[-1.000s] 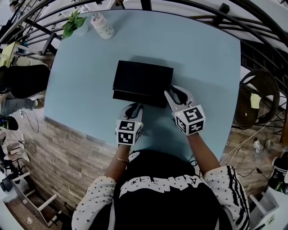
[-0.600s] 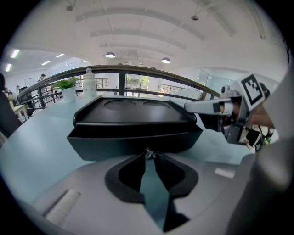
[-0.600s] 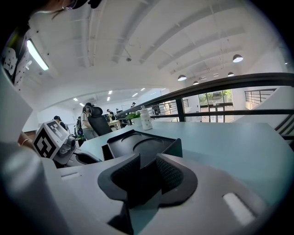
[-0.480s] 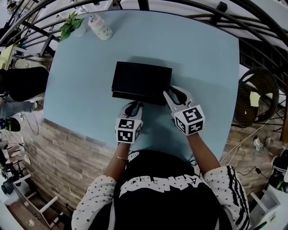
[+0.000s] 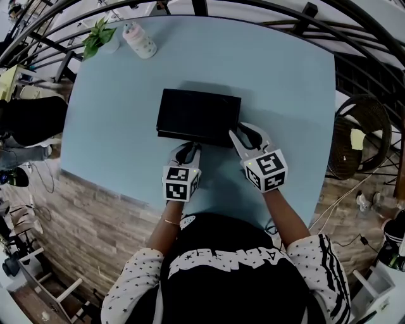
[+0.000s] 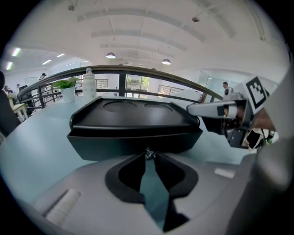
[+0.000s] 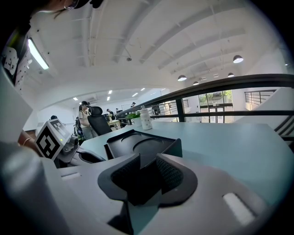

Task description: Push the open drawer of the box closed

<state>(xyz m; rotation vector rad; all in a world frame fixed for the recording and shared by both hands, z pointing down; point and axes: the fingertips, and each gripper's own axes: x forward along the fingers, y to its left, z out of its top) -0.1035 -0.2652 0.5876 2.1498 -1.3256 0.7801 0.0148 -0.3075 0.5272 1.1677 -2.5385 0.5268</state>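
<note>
A black box point(image 5: 199, 114) lies in the middle of the light blue table point(image 5: 285, 82). Its drawer front point(image 5: 190, 137) faces me and sticks out only slightly under the lid. My left gripper point(image 5: 188, 149) is shut, and its tips press against the middle of the drawer front point(image 6: 133, 143). My right gripper point(image 5: 235, 134) is also shut and rests at the box's near right corner point(image 7: 177, 148). In the left gripper view the tips point(image 6: 148, 153) meet right at the drawer. In the right gripper view the box top point(image 7: 138, 143) shows just beyond the shut tips point(image 7: 143, 170).
A white bottle point(image 5: 140, 39) and a small potted plant point(image 5: 101, 33) stand at the table's far left corner. A railing point(image 5: 266, 12) curves behind the table. A round wicker stool point(image 5: 357, 142) is on the floor to the right.
Both grippers have edged forward a little. The drawer front has slid further into the box, so its near edge sits slightly farther from me.
</note>
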